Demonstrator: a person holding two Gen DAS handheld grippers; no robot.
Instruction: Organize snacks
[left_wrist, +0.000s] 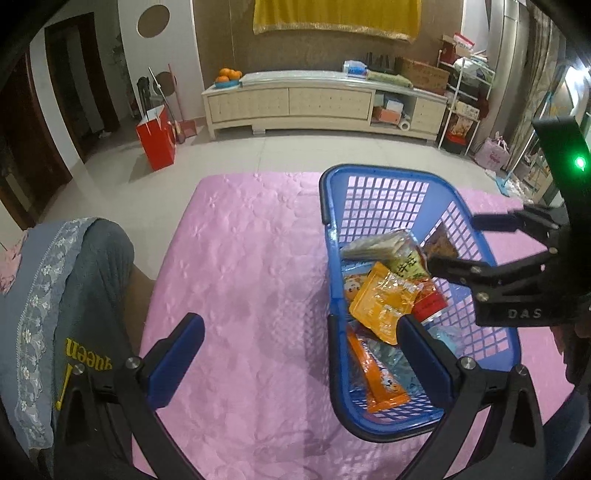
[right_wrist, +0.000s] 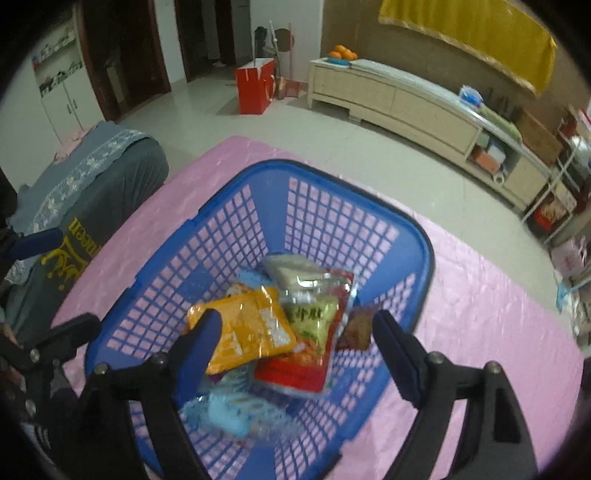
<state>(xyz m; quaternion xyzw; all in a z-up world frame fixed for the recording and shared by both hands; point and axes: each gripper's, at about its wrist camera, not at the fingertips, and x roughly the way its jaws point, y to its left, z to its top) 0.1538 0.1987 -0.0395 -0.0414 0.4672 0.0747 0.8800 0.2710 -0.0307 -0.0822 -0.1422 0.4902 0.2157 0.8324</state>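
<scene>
- Basket (right_wrist: 424, 254): blue, slatted, on pink cloth (left_wrist: 236, 280); holds all snacks in view.
- Contents, top layer: yellow pack (right_wrist: 243, 332), green pack (right_wrist: 314, 317), red pack (right_wrist: 295, 373), pale pack (right_wrist: 291, 273) at far end, brown pack (right_wrist: 360, 328) against side wall. Lower layer: clear-blue packs (right_wrist: 236, 410) and orange pack (left_wrist: 380, 376); labels too blurred to read.
- Right gripper (right_wrist: 295, 332): above basket, tilted down, jaws wide, nothing between the pads; yellow pack and green pack lie loose just below.
- Left gripper (left_wrist: 299, 332): jaws wide, empty; one finger over cloth, other over basket's near end.
- Cloth beside basket: no loose snacks seen in either view.
- Step, as judged: drop-off into basket; right gripper looks to have let go its pack.
- Next move calls for: lift right gripper clear of rim w/o snagging packs; check off-view areas for leftovers; else tidy the pile, which sits uneven.
- Risk: top packs slide if nudged.
</scene>
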